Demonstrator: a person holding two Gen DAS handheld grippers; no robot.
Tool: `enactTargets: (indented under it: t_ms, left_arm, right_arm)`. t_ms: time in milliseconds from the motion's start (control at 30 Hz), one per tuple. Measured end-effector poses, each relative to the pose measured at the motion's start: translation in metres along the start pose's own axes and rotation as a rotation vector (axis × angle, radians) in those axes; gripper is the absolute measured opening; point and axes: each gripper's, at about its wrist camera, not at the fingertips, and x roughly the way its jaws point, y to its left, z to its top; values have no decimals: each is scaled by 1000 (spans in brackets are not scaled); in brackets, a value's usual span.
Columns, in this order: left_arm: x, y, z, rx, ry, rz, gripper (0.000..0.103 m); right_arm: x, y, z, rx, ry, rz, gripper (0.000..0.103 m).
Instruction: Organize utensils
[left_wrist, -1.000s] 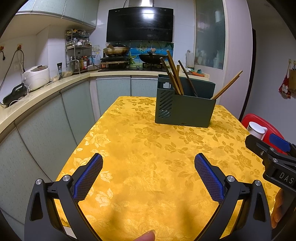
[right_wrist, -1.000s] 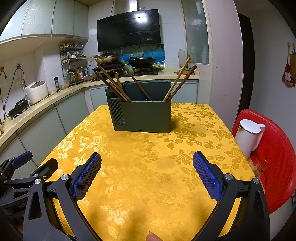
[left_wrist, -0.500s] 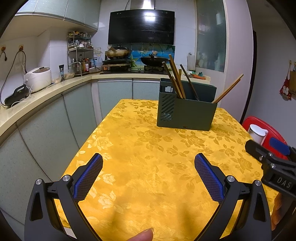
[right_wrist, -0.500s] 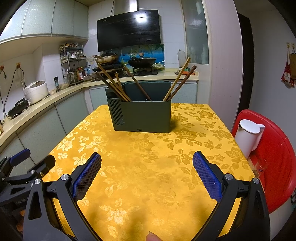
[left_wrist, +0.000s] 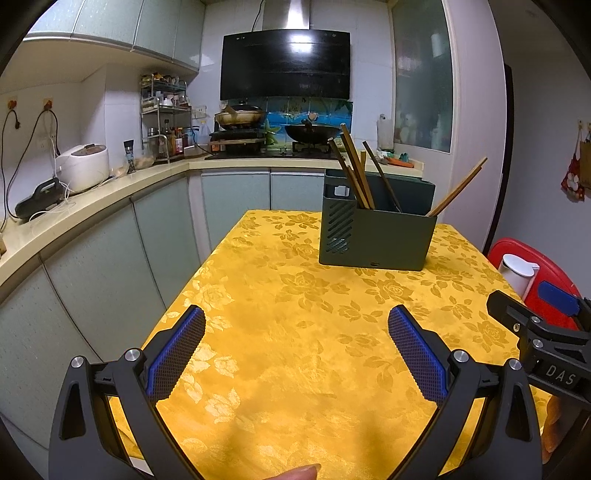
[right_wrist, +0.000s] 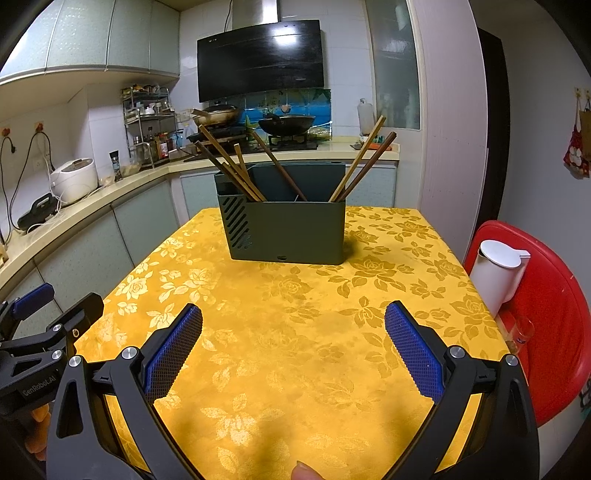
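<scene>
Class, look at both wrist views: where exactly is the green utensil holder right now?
The green utensil holder stands upright toward the table's far end, centred in the right wrist view, chopsticks leaning out.

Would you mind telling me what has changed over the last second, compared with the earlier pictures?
The left gripper has tipped upward and drawn back a little: in its view the green utensil holder sits lower and slightly smaller. Nothing was grasped or released. The right gripper stayed put, both grippers remain open and empty, and the chopsticks still lean in the holder on the yellow tablecloth.
</scene>
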Motion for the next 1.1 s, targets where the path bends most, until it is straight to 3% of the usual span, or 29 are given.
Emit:
enactTargets:
  t_ms: [467, 800, 1100]
  left_arm:
    - [-9, 6, 5, -10, -75, 19, 96]
    - [-1, 0, 12, -17, -26, -25, 96]
    - [1, 0, 9, -8, -24, -12, 96]
  right_arm:
    - [-1, 2, 1, 18, -5, -16, 96]
    - [-4, -1, 2, 41, -16, -31, 96]
    - [-12, -3, 7, 53, -47, -53, 96]
